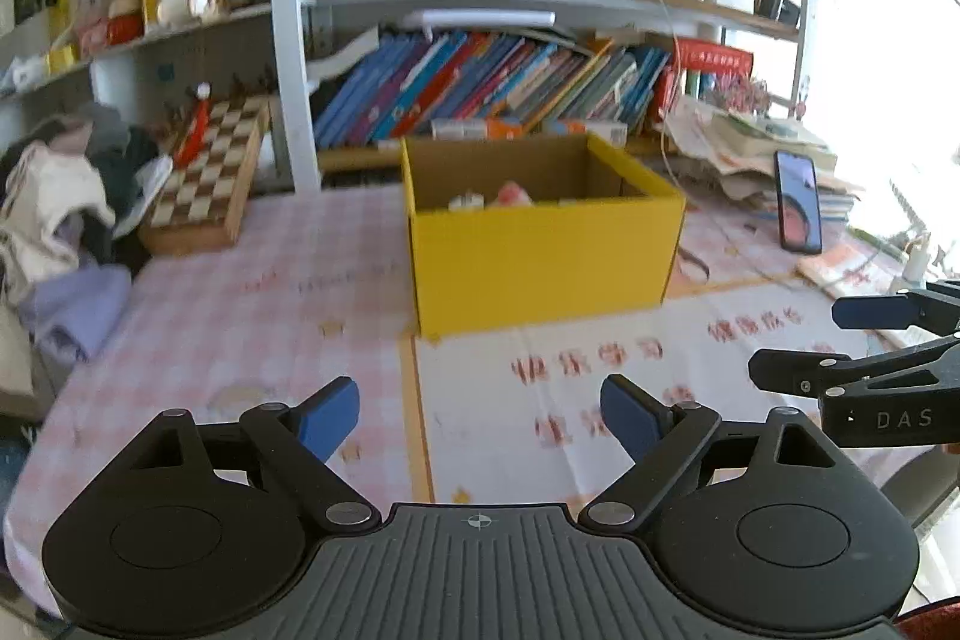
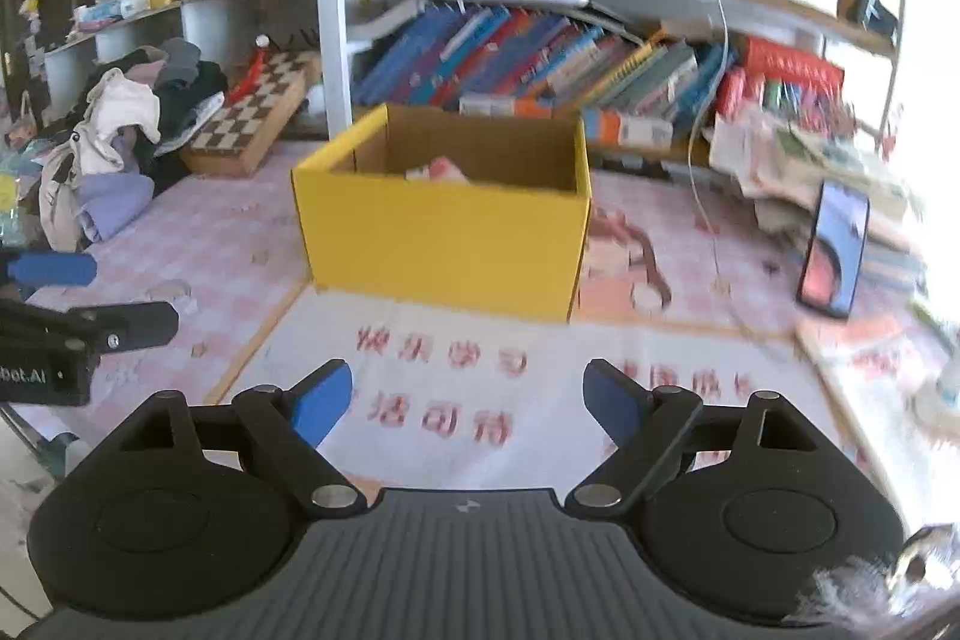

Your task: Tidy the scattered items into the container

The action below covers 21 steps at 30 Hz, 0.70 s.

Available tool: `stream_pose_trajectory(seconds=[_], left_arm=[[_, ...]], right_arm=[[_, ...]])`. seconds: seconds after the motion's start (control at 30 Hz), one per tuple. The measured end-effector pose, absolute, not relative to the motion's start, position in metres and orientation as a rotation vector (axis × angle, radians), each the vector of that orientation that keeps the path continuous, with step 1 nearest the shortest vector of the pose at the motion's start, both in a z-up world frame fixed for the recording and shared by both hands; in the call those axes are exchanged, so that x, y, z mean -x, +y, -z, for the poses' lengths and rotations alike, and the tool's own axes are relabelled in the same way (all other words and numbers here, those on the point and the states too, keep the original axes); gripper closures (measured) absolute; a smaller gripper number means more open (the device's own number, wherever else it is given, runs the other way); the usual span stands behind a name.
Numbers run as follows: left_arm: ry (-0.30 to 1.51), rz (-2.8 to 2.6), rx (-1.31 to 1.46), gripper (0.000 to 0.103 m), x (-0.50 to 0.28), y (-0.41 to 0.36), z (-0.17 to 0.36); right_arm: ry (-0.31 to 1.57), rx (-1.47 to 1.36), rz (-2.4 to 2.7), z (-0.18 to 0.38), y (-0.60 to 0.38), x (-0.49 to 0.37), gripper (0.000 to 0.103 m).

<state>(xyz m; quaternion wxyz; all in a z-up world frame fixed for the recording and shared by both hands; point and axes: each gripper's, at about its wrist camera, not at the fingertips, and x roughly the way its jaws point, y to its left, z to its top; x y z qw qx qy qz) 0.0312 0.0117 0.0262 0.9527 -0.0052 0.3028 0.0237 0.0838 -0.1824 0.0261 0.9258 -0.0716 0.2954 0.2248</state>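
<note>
A yellow cardboard box point(image 1: 540, 256) stands open on the table, also in the right wrist view point(image 2: 444, 238). Pink and white items point(image 1: 510, 195) lie inside it, partly hidden by the front wall; they show in the right wrist view point(image 2: 441, 169) too. My left gripper point(image 1: 480, 415) is open and empty, held above the white mat in front of the box. My right gripper point(image 2: 467, 397) is open and empty, also in front of the box. The right gripper shows at the right edge of the left view point(image 1: 798, 340); the left one at the left edge of the right view point(image 2: 96, 292).
A pink checked tablecloth point(image 1: 240, 292) and a white mat with red characters point(image 1: 600, 370) cover the table. A chessboard box point(image 1: 210, 184) and a clothes pile point(image 1: 54, 214) lie left. A phone point(image 1: 798, 202) leans on papers at right. Bookshelves point(image 1: 480, 82) stand behind.
</note>
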Motion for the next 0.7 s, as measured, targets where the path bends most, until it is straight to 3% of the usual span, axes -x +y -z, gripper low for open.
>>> stream_pose_trajectory(seconds=[0.53,0.7], left_arm=[[0.706,-0.047,-0.023,0.013,-0.008,-0.004,0.003],[0.722,-0.059,-0.005,0.007,-0.006,-0.002,0.006]], right_arm=[[0.689,0.194,-0.483,-0.002,-0.171,-0.054,0.005],[0.699,0.202,-0.482,0.000,-0.173,-0.051,0.003]])
